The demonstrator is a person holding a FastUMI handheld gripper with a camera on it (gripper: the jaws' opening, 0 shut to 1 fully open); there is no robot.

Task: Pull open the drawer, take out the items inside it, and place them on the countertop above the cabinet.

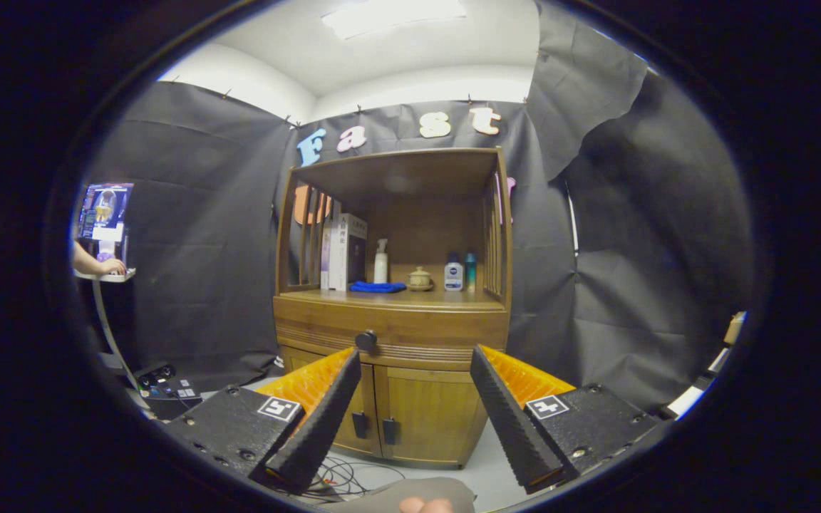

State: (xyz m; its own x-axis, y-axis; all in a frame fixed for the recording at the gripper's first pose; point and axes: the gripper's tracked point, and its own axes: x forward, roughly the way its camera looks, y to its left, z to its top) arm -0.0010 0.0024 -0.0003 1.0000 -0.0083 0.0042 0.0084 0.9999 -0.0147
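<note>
**A:** Where does the gripper stand against the cabinet?

**B:** Well back from it. Its fingers are spread wide with nothing between them, aimed at the cabinet's front, and the drawer is shut, its dark round knob just beyond the left fingertip. That wide spread probably suits a knob that size: the fingers can straddle it before closing.

**A:** And the countertop?

**B:** The countertop sits right above the drawer, under the cabinet's open shelf frame. Along its back edge stand some books at the left corner, then a white spray bottle, a small lidded jar and two little bottles toward the right. A folded blue cloth lies nearer the front edge on the left side. The front right part looks free, likely room for what comes out.

**A:** What can't be made out?

**B:** The drawer's contents are hidden behind its closed front, so what has to come out is unknown. The two lower doors are partly covered by the fingers. Off to the left a person's hand rests on a small stand below a screen, the arm cut off.
</note>
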